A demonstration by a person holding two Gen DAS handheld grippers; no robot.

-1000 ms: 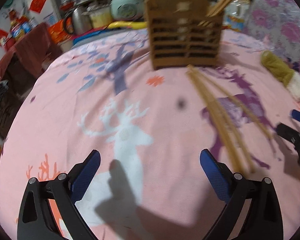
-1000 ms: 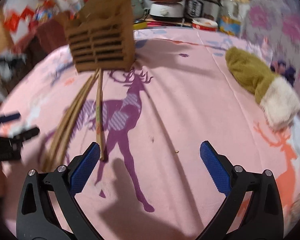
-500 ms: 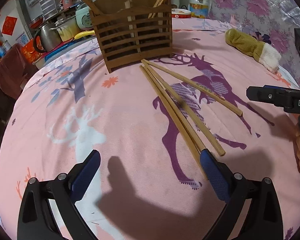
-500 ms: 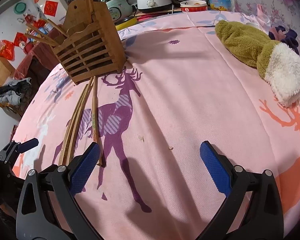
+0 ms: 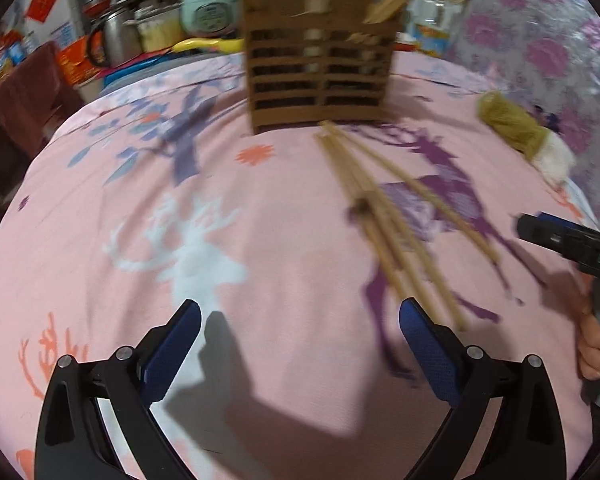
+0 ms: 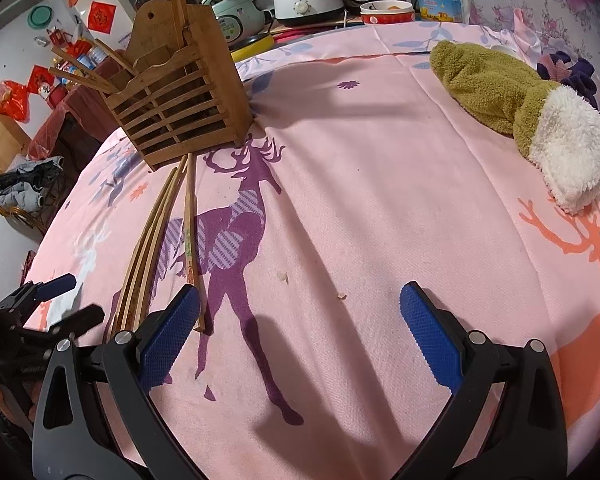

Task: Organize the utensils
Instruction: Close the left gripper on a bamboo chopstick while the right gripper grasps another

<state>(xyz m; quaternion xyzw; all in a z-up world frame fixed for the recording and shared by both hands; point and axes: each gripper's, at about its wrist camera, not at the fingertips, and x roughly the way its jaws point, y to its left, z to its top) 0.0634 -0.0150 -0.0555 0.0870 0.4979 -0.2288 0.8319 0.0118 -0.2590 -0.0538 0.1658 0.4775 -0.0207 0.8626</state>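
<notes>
Several wooden chopsticks point(image 5: 388, 216) lie loose on the pink deer-print tablecloth point(image 5: 260, 240), fanning out from the foot of a slatted wooden utensil holder point(image 5: 320, 76) that has a few chopsticks standing in it. My left gripper point(image 5: 300, 320) is open and empty, just left of the chopsticks' near ends. In the right wrist view the chopsticks point(image 6: 156, 236) and holder point(image 6: 180, 108) sit at the left. My right gripper point(image 6: 300, 308) is open and empty, its left finger beside a chopstick end. The left gripper also shows in the right wrist view point(image 6: 50, 300).
A green and white plush cloth point(image 6: 520, 116) lies at the table's right side. Rice cookers, a kettle point(image 5: 116, 40), a bowl point(image 6: 386, 12) and bottles stand behind the table. A few crumbs point(image 6: 282, 276) lie on the cloth.
The left wrist view has swung, putting the holder higher and more central with motion blur. The right gripper has drifted slightly forward and left toward the chopsticks. Both grippers stay open.
</notes>
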